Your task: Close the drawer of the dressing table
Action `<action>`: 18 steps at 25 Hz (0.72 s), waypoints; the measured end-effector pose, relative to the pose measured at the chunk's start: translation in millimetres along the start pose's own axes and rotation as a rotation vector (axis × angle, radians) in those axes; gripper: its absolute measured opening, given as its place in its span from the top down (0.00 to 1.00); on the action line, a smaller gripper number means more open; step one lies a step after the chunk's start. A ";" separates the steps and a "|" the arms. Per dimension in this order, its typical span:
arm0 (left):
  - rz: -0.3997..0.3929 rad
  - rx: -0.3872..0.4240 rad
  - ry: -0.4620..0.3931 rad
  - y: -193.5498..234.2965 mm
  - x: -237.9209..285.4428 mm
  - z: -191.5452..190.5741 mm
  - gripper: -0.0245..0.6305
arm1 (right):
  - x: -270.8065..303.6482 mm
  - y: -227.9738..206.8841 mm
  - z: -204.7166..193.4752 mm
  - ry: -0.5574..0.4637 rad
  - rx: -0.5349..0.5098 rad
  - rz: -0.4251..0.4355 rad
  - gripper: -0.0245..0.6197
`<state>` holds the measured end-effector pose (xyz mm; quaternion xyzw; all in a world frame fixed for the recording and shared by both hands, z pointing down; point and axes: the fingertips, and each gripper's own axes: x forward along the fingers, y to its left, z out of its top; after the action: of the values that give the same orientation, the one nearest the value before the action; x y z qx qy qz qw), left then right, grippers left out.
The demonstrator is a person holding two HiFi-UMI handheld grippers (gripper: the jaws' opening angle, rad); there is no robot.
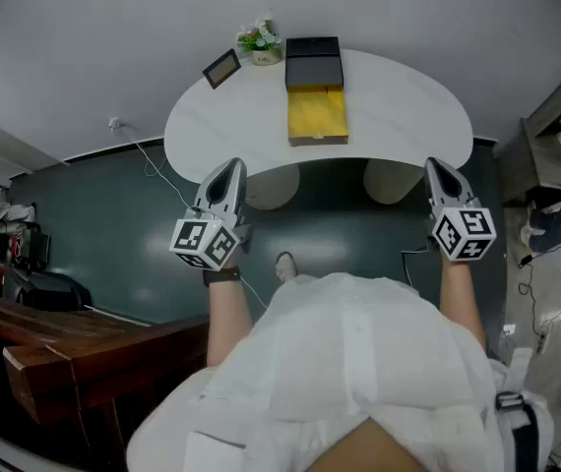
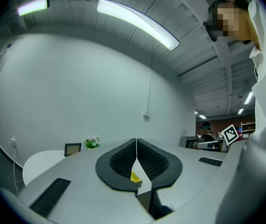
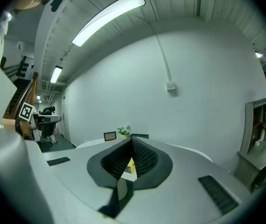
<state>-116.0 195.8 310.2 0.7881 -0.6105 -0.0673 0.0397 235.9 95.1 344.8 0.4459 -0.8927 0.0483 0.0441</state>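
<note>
The white dressing table point(image 1: 408, 116) stands against the wall ahead of me. On it a black box point(image 1: 314, 62) has its yellow drawer point(image 1: 317, 114) pulled out toward me, reaching the table's front edge. My left gripper point(image 1: 229, 167) hovers short of the table's front left, its jaws together and empty. My right gripper point(image 1: 437, 165) hovers at the front right, also shut on nothing. In the left gripper view the shut tips point(image 2: 136, 141) frame a sliver of the yellow drawer point(image 2: 135, 176). The right gripper view shows its tips point(image 3: 132, 138) meeting above the drawer point(image 3: 130, 165).
A small picture frame point(image 1: 222, 68) and a pot of flowers point(image 1: 260, 40) sit at the table's back left. Round white legs point(image 1: 391, 180) stand under the table. A wooden bench point(image 1: 64, 337) is at my left, a grey cabinet point(image 1: 546, 126) at my right.
</note>
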 end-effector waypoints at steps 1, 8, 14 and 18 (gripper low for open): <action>0.001 -0.002 -0.001 -0.6 0.7 -0.3 0.93 | 0.7 -1.0 0.5 -0.001 -0.001 0.002 0.95; -0.007 -0.007 0.002 -7.1 1.4 -3.8 0.93 | 0.2 -2.7 -0.3 -0.004 0.000 0.009 0.95; -0.011 -0.013 0.013 -10.3 -0.3 -6.2 0.93 | 1.2 -0.9 -1.2 -0.006 0.003 0.019 0.95; -0.022 -0.021 0.027 -13.2 -0.2 -11.4 0.93 | -1.9 -4.8 4.6 -0.058 0.048 0.017 0.95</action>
<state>-101.7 199.1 319.6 0.7951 -0.6006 -0.0635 0.0555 240.7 93.1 340.3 0.4404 -0.8960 0.0569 0.0069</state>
